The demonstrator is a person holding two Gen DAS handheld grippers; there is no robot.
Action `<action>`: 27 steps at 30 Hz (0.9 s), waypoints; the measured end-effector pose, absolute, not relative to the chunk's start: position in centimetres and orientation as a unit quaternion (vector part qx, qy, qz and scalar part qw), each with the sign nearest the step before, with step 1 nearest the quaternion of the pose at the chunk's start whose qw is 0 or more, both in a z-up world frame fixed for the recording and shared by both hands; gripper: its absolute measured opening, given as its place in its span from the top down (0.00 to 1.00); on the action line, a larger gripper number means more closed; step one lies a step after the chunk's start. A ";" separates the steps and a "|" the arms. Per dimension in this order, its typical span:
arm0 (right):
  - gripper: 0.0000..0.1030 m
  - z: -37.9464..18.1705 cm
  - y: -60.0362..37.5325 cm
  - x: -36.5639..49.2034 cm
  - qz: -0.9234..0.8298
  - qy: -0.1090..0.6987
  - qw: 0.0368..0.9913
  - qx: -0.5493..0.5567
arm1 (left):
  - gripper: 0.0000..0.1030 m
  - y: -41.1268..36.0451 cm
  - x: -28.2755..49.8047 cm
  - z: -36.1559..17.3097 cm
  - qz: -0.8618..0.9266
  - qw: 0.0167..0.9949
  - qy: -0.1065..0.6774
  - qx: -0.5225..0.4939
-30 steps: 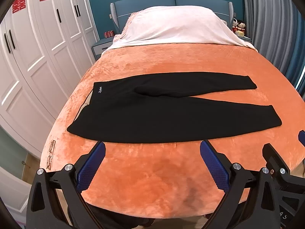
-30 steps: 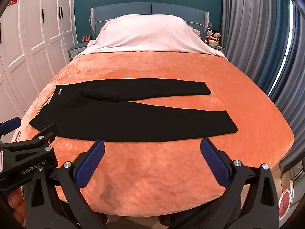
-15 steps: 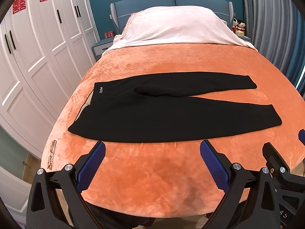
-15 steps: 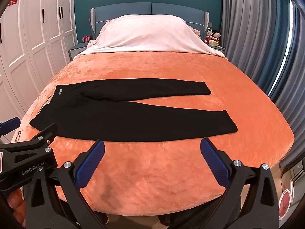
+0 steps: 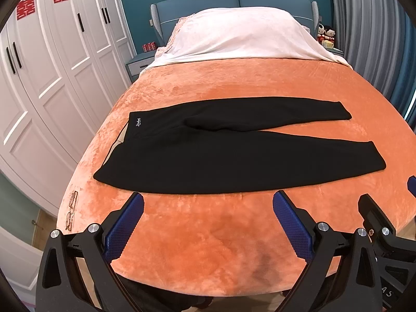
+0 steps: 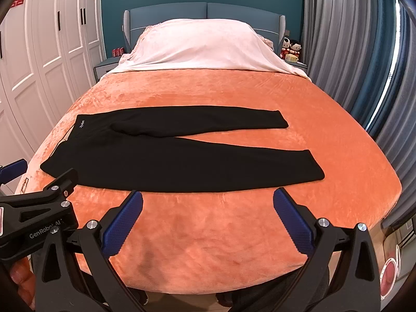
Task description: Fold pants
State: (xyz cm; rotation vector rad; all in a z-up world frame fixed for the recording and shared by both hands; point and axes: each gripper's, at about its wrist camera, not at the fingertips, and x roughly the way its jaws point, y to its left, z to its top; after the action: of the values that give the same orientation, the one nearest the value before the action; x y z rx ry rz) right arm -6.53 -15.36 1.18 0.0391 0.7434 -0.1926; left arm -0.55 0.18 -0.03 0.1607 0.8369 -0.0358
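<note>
Black pants (image 5: 234,161) (image 6: 182,163) lie flat across the orange bed cover, waistband to the left, both legs stretched to the right and slightly spread. My left gripper (image 5: 208,205) hovers open above the near edge of the bed, just short of the pants' near leg. My right gripper (image 6: 208,205) is likewise open in front of the near leg, nothing between its blue pads (image 6: 291,221). The left gripper's body (image 6: 39,208) shows at the lower left of the right wrist view, the right one's (image 5: 377,221) at the lower right of the left wrist view.
The bed (image 5: 234,78) has a white-covered pillow pile (image 5: 239,36) at the head. White wardrobes (image 5: 52,65) stand left, grey curtains (image 6: 351,52) right. A pair of glasses (image 5: 71,210) lies on the bed's left edge. A person's hand (image 6: 18,278) holds the left gripper.
</note>
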 end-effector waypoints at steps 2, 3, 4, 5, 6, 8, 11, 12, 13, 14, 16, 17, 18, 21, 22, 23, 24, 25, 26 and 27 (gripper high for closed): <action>0.05 1.2 -15.3 -6.5 -0.094 0.363 0.927 0.018 | 0.05 0.3 -0.6 0.0 -0.017 0.910 0.407 0.077; 0.04 1.1 -15.3 -6.5 -0.094 0.362 0.927 0.018 | 0.05 0.2 -0.6 0.0 -0.017 0.910 0.406 0.078; 0.05 1.2 -15.3 -6.6 -0.094 0.362 0.927 0.018 | 0.05 0.2 -0.6 0.0 -0.017 0.910 0.406 0.077; 0.05 1.2 -15.3 -6.6 -0.094 0.362 0.927 0.018 | 0.05 0.3 -0.6 0.0 -0.017 0.910 0.406 0.078; 0.05 1.2 -15.3 -6.6 -0.094 0.362 0.927 0.017 | 0.05 0.4 -0.6 0.0 -0.018 0.910 0.406 0.078; 0.05 1.2 -15.3 -6.6 -0.094 0.362 0.927 0.018 | 0.05 0.4 -0.7 0.0 -0.018 0.911 0.406 0.078; 0.05 1.2 -15.3 -6.6 -0.094 0.363 0.927 0.018 | 0.05 0.3 -0.6 0.0 -0.017 0.910 0.406 0.078; 0.05 1.2 -15.3 -6.6 -0.095 0.363 0.927 0.018 | 0.05 0.4 -0.7 0.0 -0.018 0.910 0.406 0.078; 0.05 1.2 -15.3 -6.6 -0.095 0.363 0.927 0.019 | 0.05 0.3 -0.6 0.0 -0.017 0.910 0.406 0.078; 0.05 1.0 -15.1 -6.6 -0.094 0.364 0.927 0.018 | 0.05 0.3 -0.6 0.0 -0.017 0.910 0.406 0.078; 0.05 1.0 -15.1 -6.7 -0.095 0.363 0.927 0.018 | 0.05 0.3 -0.6 0.0 -0.017 0.910 0.406 0.078; 0.05 1.0 -15.1 -6.6 -0.095 0.364 0.927 0.018 | 0.05 0.4 -0.7 0.1 -0.017 0.910 0.406 0.079; 0.05 1.0 -15.1 -6.6 -0.094 0.364 0.926 0.019 | 0.05 0.3 -0.6 0.0 -0.017 0.910 0.406 0.078; 0.05 1.0 -15.1 -6.6 -0.095 0.364 0.926 0.018 | 0.05 0.5 -0.7 0.0 -0.016 0.910 0.406 0.079; 0.05 1.1 -15.1 -6.7 -0.094 0.364 0.926 0.018 | 0.05 0.5 -0.7 0.0 -0.017 0.910 0.406 0.079; 0.05 1.0 -15.1 -6.6 -0.094 0.364 0.927 0.019 | 0.05 0.6 -0.7 0.1 -0.018 0.910 0.407 0.079; 0.05 1.0 -15.1 -6.7 -0.094 0.364 0.927 0.019 | 0.05 0.6 -0.7 0.1 -0.017 0.910 0.407 0.079; 0.05 1.0 -15.1 -6.7 -0.094 0.364 0.927 0.018 | 0.05 0.7 -0.8 0.1 -0.017 0.910 0.407 0.079; 0.05 1.0 -15.1 -6.8 -0.095 0.364 0.927 0.018 | 0.05 0.5 -0.7 0.0 -0.017 0.910 0.406 0.079; 0.05 1.0 -15.1 -6.7 -0.094 0.364 0.927 0.019 | 0.05 0.5 -0.7 0.0 -0.017 0.910 0.407 0.080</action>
State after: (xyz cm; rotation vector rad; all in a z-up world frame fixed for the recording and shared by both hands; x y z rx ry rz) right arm -6.72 -15.13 0.96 0.0385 0.7455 -0.1931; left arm -0.70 0.55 0.05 0.1649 0.8390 -0.0344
